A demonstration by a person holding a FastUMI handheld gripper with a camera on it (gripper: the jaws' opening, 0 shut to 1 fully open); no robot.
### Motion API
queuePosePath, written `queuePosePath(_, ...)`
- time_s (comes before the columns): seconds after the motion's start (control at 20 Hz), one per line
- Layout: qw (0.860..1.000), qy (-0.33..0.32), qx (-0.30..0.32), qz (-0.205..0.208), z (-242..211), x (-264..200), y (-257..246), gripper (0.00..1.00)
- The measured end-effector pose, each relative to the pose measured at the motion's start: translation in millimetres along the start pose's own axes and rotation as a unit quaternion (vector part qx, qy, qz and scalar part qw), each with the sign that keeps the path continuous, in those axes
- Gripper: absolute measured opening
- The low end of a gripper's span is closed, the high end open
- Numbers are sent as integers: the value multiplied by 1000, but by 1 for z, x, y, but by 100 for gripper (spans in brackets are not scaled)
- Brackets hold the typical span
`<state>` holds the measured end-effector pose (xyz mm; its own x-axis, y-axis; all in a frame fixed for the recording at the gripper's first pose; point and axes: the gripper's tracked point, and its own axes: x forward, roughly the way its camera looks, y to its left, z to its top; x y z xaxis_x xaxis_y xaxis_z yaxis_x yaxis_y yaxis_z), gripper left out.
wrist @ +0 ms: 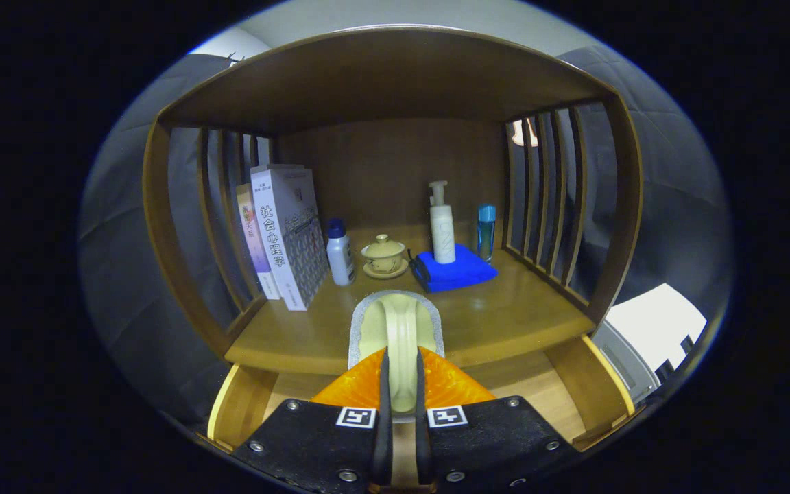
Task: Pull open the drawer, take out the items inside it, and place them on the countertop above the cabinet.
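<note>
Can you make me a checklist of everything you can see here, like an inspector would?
Surface: wooden countertop, bare at the front.
Job's things: drawer pulled open below; pale oblong item held over the countertop's edge.
Clutter: books, small white bottle, lidded cup, pump bottle on blue cloth, blue bottle.
Grippers: gripper shut on the item.
Cables: nothing seen.
Surroundings: slatted side walls.

We see the drawer [251,405] pulled open below the countertop [505,322]. A pale green sponge with a grey scouring edge [398,329] stands on edge, its lower end pinched between our gripper's [400,384] closed fingers.
</note>
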<state>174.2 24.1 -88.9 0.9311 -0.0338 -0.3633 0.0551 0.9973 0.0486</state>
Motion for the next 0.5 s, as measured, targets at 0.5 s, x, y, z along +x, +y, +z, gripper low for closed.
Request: queuePosePath(0.5, 1000, -21, -7, -6, 16, 40, -4, 14)
